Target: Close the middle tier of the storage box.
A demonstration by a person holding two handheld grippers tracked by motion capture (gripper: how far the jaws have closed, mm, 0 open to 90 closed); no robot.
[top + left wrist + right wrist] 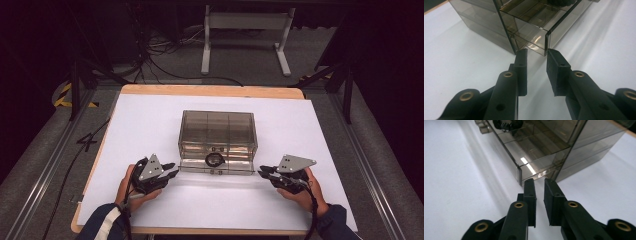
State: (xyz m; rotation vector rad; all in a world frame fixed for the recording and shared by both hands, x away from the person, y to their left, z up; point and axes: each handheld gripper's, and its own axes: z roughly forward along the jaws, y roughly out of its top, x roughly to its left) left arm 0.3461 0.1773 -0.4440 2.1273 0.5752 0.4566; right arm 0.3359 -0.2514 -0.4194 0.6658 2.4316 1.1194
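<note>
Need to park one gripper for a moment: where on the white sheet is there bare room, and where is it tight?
Bare sheet lies left and right of the smoky drawer box, behind it toward the far wooden edge, and along the near edge between the hands. Tight: the pulled-out drawer front, flanked by the left gripper and right gripper.

No wording, brand name or label can be read in any of the views. The one mark that resembles a character is a dark "4"-like shape point(86, 141) on the grey floor left of the counter point(150, 107); whether it is truly a numeral cannot be told.
</note>
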